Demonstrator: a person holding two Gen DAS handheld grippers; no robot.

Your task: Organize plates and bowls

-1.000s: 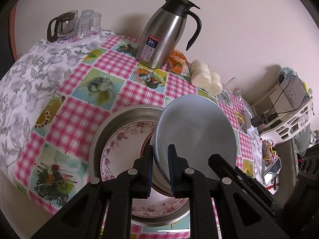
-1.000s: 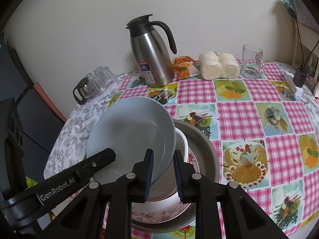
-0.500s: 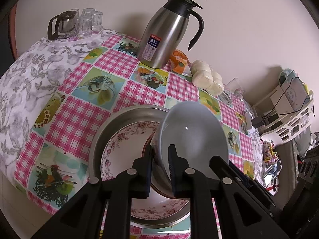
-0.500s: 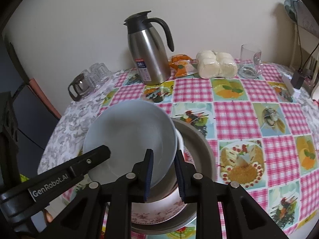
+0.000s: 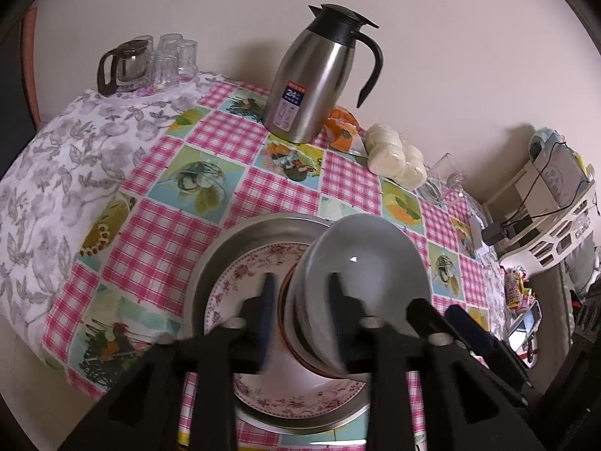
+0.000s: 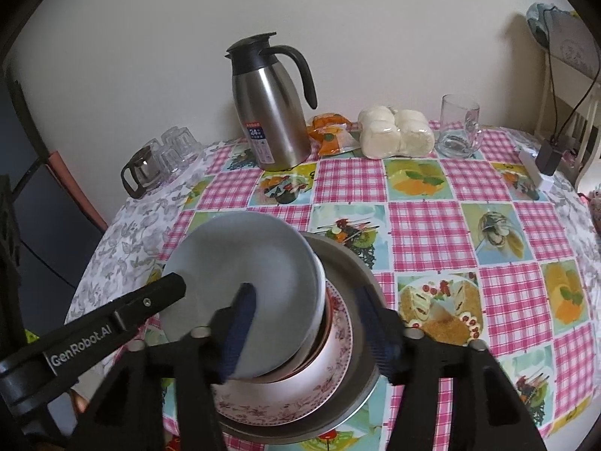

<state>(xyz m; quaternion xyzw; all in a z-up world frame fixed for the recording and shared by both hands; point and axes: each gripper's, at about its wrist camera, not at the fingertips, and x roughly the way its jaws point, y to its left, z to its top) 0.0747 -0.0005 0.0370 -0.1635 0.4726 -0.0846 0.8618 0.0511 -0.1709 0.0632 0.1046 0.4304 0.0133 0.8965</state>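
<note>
A pale blue-grey bowl point(image 5: 360, 263) rests on a stack: a red-rimmed bowl under it, a floral plate point(image 5: 240, 282), and a steel dish point(image 5: 233, 240) at the bottom. My left gripper point(image 5: 300, 297) is open, its fingers either side of the bowl's rim. In the right wrist view the same bowl point(image 6: 240, 263) sits on the floral plate point(image 6: 338, 342) in the steel dish point(image 6: 349, 263). My right gripper point(image 6: 304, 319) is open, its jaws straddling the bowl's rim. Both sets of fingers are motion-blurred.
On the checked tablecloth stand a steel thermos jug point(image 6: 270, 109), a bag of white buns point(image 6: 394, 131), an orange packet point(image 6: 330, 135), a glass mug point(image 6: 458, 124), and a glass pot with tumblers point(image 6: 157, 161) at the far left. A charger point(image 6: 548, 158) lies at the right edge.
Both grippers have opened and let go of the blue-grey bowl. The bowl has dropped from tilted to resting on the stack.
</note>
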